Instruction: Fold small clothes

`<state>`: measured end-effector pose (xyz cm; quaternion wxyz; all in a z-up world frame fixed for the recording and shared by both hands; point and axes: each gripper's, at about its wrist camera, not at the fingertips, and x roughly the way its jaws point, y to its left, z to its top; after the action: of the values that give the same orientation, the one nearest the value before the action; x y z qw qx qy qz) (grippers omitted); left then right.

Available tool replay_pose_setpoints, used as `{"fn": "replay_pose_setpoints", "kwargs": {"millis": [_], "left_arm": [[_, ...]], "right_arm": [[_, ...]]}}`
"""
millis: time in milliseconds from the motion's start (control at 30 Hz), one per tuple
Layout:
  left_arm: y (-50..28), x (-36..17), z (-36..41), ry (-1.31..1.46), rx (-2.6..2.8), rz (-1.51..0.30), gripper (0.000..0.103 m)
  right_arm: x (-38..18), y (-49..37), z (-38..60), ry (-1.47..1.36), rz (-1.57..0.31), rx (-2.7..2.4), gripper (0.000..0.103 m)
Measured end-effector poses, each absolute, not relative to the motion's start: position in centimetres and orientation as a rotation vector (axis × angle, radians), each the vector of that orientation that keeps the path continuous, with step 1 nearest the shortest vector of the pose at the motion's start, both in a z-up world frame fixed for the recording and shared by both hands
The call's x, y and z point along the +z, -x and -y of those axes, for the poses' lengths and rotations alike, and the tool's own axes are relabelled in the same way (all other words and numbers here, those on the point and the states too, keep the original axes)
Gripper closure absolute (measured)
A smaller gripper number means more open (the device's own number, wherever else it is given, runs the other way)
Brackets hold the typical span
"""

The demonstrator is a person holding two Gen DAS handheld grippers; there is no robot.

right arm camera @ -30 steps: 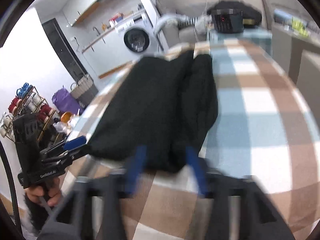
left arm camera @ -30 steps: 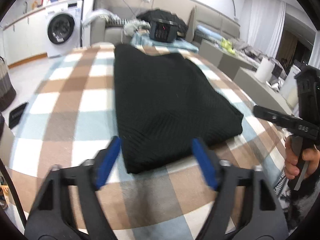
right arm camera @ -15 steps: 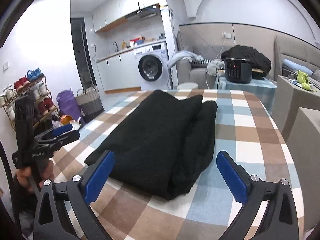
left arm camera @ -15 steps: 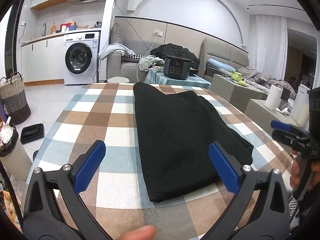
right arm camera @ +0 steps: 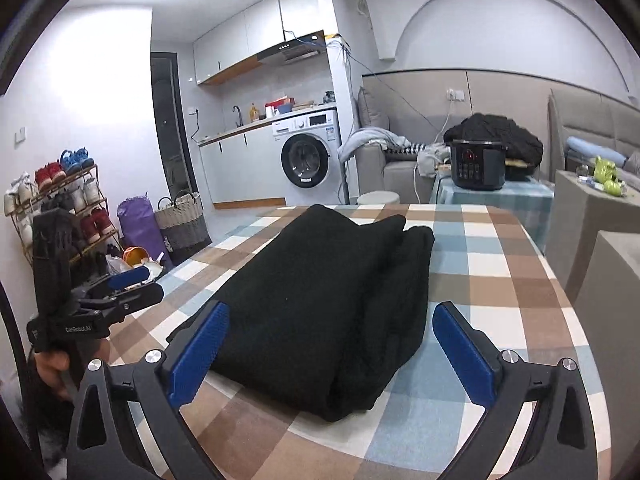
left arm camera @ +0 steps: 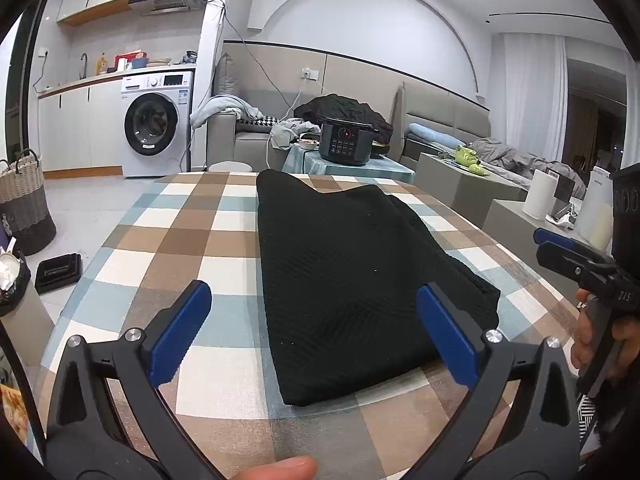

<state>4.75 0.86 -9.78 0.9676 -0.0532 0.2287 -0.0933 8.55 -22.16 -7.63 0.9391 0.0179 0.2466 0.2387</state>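
A black knitted garment [left arm camera: 344,272] lies folded into a long rectangle on the checked tablecloth [left arm camera: 192,240]; it also shows in the right wrist view [right arm camera: 328,300]. My left gripper [left arm camera: 314,300] is open and empty, held back from the garment's near end. My right gripper [right arm camera: 332,316] is open and empty, off the garment's near right corner. Each gripper shows in the other's view: the right one [left arm camera: 568,248] at the table's right edge, the left one [right arm camera: 128,288] at its left edge.
A black cooker [left arm camera: 346,146] stands on a small table beyond the far edge. A washing machine [left arm camera: 154,128], a woven basket [left arm camera: 24,200] and a shoe rack [right arm camera: 60,208] stand to the left. Sofas and low grey tables [left arm camera: 460,184] lie to the right.
Both grippers have opened wide and pulled back and up from the garment's near end. The garment lies still on the table.
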Motion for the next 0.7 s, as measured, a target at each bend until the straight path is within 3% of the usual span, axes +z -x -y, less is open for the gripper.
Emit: {"fn": "replay_pose_setpoints", "kwargs": {"millis": [700], "left_arm": [[-4.5,-9.8,-0.3,0.073,-0.197,-0.445,0.001]], "right_arm": [[-8.9,-8.2,21.9,-0.024,-0.467,0.508,0.0]]}}
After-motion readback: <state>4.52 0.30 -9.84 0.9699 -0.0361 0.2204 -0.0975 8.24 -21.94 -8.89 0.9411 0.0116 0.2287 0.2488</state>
